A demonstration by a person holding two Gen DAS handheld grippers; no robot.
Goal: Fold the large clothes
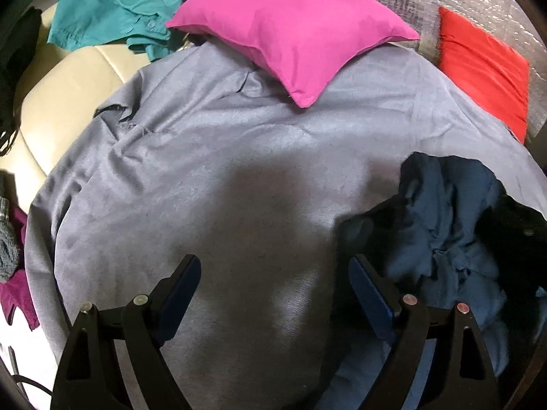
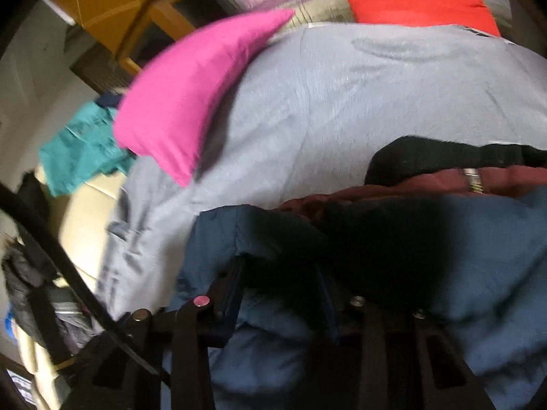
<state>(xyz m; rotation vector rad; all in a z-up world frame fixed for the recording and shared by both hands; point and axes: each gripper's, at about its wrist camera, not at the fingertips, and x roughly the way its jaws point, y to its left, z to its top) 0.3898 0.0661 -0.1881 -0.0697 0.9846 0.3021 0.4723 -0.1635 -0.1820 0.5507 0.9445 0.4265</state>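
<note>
Navy garment (image 1: 444,225) lies crumpled on the grey sheet (image 1: 222,171), just right of the left gripper (image 1: 273,273), whose jaws stand wide apart over bare sheet. Right gripper (image 2: 280,273) is pushed into the navy cloth; whether it is clamped, cannot tell. Bunched up, no clear long axis. Pink pillow (image 1: 294,34) beyond.
</note>
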